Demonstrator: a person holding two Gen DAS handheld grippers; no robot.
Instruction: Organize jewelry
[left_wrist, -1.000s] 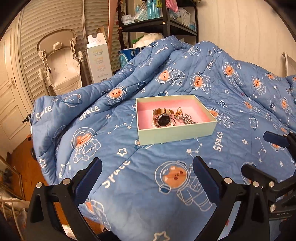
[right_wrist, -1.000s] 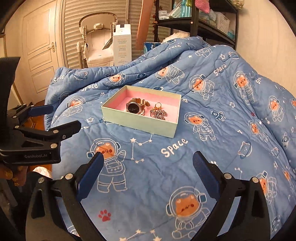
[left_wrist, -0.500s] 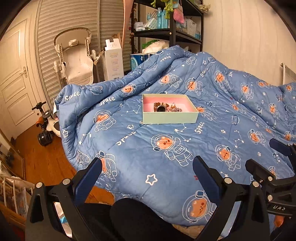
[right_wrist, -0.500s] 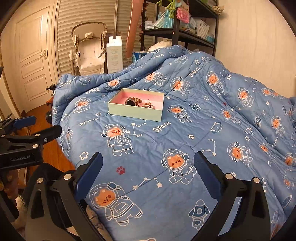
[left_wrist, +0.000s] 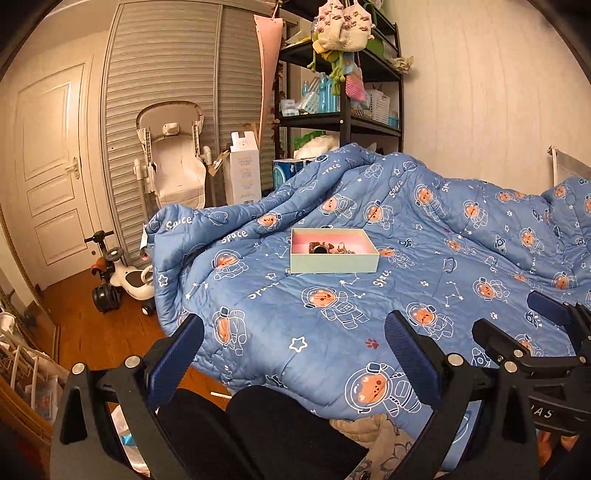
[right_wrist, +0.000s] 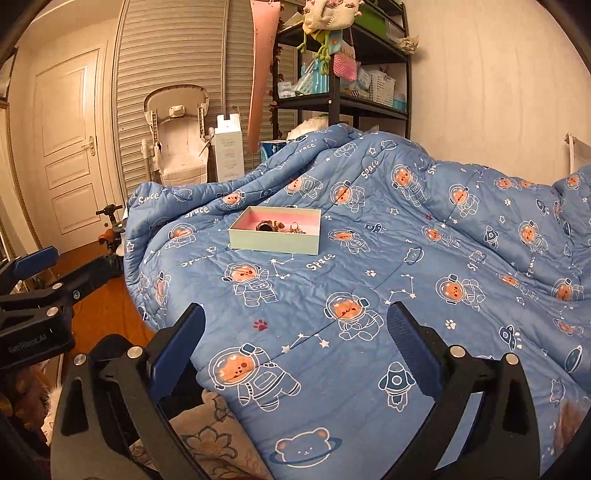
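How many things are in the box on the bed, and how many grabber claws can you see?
Boxes: 1, the box on the blue blanket
Watches in it: 1, the watch
Chain jewelry bunches in it: 1, the chain bunch, pieces too small to count
Grabbers: 2, left gripper and right gripper, both open and empty
Total: 5

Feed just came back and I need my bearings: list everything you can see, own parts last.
box: one, mint outside, pink inside, open, on the quilt
watch: one, dark face, inside the box
chain jewelry: small tangle, count unclear, in the box beside the watch
quilt: one, blue with astronaut bears, over the bed
shelf unit: one, black, behind the bed
carton: one, white, upright by the shelf unit
baby seat: one, white, at the slatted doors
ride-on toy: one, white, on the wood floor
left tongs: open, empty
right tongs: open, empty
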